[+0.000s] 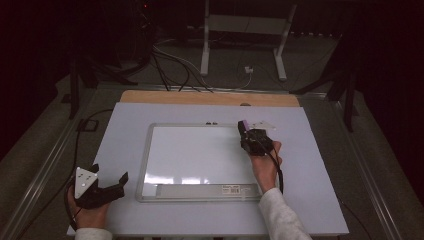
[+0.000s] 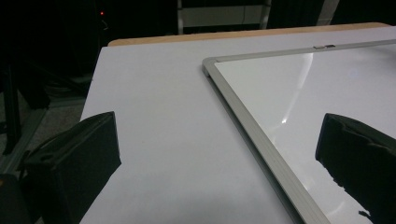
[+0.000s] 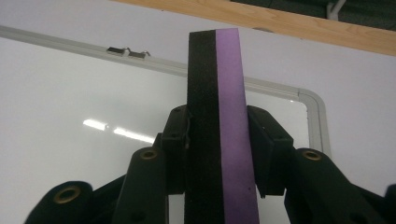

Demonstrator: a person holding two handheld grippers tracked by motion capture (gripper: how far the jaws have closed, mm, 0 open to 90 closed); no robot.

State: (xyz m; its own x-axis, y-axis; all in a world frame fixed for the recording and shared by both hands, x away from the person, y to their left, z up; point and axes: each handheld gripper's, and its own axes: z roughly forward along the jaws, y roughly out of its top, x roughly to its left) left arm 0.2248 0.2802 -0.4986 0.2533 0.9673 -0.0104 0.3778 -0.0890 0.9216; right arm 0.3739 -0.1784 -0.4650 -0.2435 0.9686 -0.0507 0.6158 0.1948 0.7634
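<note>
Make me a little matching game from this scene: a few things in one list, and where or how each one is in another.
Things:
1. eraser
2. whiteboard
3. left gripper
4. wooden strip

States:
A. open, holding nothing
B. flat on the table, clean
C. along the table's far edge
D. clamped between two jaws

Pairs: 1-D, 2-B, 3-A, 4-C

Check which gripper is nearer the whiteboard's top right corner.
Right. The right gripper holds the eraser beside that whiteboard corner; the left gripper sits off the board's lower left.
</note>
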